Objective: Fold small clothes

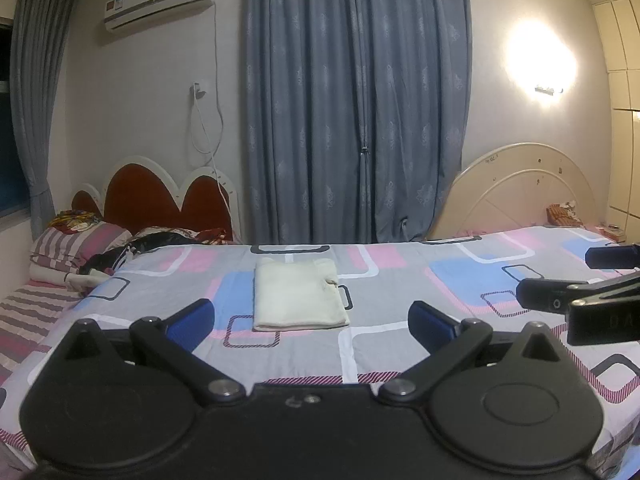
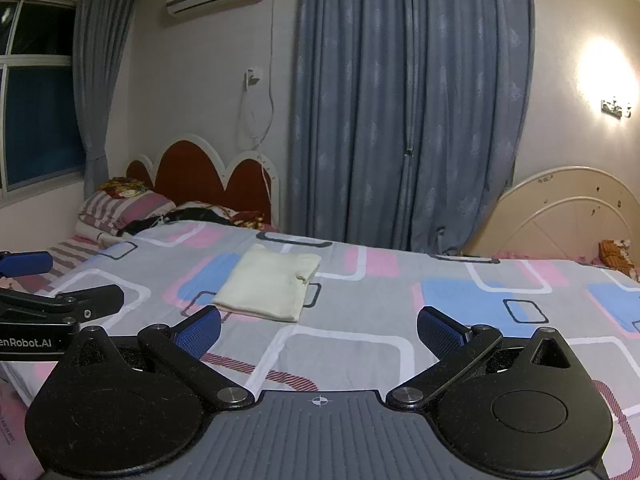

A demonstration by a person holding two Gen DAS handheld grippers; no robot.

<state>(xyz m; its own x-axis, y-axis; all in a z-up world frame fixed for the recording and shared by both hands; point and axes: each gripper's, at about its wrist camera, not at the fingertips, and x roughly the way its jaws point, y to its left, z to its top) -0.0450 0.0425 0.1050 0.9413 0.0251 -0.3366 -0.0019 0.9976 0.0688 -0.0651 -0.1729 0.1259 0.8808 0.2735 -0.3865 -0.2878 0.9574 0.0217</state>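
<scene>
A cream garment (image 1: 298,294) lies folded into a neat rectangle on the patterned bedsheet (image 1: 400,280), ahead of both grippers; it also shows in the right wrist view (image 2: 270,282). My left gripper (image 1: 312,320) is open and empty, just short of the garment's near edge. My right gripper (image 2: 319,330) is open and empty, to the right of the garment and apart from it. The right gripper shows at the right edge of the left wrist view (image 1: 560,280), and the left gripper at the left edge of the right wrist view (image 2: 56,284).
Striped pillows and dark crumpled clothes (image 1: 132,248) lie at the red headboard (image 1: 160,196) on the far left. A cream headboard (image 1: 520,192) stands at the far right. Grey curtains (image 1: 356,100) hang behind the bed.
</scene>
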